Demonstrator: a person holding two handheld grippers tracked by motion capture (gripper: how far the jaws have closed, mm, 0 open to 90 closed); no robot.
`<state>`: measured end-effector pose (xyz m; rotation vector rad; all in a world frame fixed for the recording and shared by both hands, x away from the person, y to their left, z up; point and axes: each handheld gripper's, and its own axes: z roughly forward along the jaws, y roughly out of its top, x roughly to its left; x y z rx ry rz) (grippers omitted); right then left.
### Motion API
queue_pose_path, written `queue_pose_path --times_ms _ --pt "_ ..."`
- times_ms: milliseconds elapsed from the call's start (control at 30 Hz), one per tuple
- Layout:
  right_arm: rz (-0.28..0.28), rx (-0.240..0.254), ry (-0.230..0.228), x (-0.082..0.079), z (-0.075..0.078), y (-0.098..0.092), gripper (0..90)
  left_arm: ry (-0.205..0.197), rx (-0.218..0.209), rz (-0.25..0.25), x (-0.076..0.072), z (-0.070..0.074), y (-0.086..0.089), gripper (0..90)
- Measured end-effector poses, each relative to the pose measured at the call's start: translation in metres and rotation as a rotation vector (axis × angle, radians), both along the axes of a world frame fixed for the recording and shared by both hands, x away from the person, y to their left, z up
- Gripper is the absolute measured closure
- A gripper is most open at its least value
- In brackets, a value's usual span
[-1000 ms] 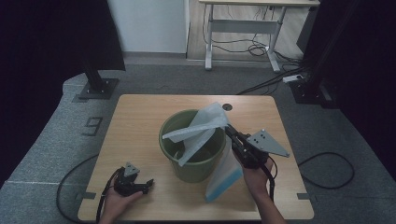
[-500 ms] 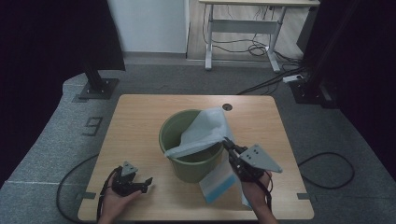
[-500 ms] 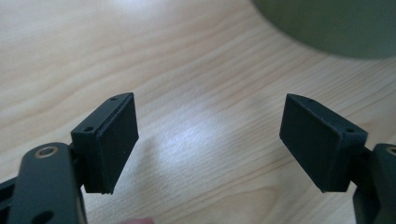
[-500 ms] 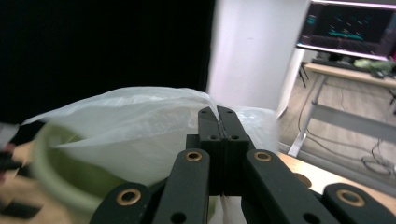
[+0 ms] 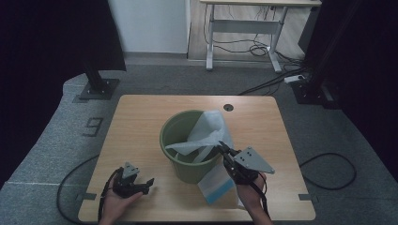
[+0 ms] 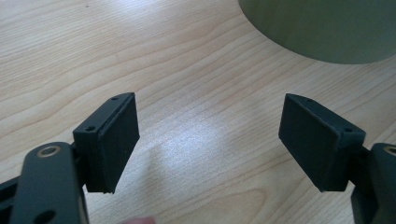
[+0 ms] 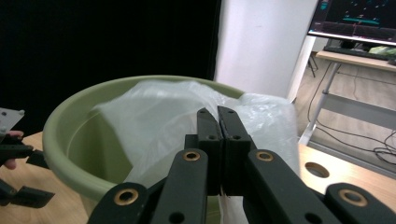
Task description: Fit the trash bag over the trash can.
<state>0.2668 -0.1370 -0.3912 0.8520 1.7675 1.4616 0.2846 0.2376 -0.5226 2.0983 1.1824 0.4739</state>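
Nearest, the left tool (image 5: 149,181) rests on the pale wood-grain counter (image 5: 141,117), its matte black pads spread wide. The right tool (image 5: 220,149) pinches a thin, translucent crinkled plastic bag (image 5: 206,133) draped over the round, smooth green bucket (image 5: 174,129) mid-counter.

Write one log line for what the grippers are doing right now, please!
right gripper: shut on plastic bag at green bin rim | left gripper: open, empty, over table
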Motion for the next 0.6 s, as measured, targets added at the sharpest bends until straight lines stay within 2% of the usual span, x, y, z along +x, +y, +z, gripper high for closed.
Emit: queue_pose_path --times_ms 167,300,367,433,533,600 --pt "0.006 -0.01 0.0 0.0 0.004 0.001 86.9 0.005 0.008 -0.011 0.0 -0.001 -0.004 20.1" --pt "0.03 -0.031 0.018 0.002 -0.003 0.01 86.3 0.01 0.013 -0.016 0.0 -0.003 -0.005 20.1" --pt "0.019 -0.061 0.005 0.001 -0.007 0.015 84.9 0.009 0.014 -0.014 0.0 -0.003 -0.005 20.1" --pt "0.022 -0.086 -0.016 -0.001 -0.009 0.019 81.6 0.009 0.014 -0.011 0.001 -0.003 -0.004 20.0" --pt "0.043 -0.074 -0.03 -0.006 -0.009 0.02 77.5 0.01 0.016 -0.011 0.0 -0.004 -0.004 20.0" --pt "0.036 -0.058 -0.039 -0.009 -0.007 0.018 65.5 0.009 0.017 -0.011 0.0 -0.004 -0.004 20.0"
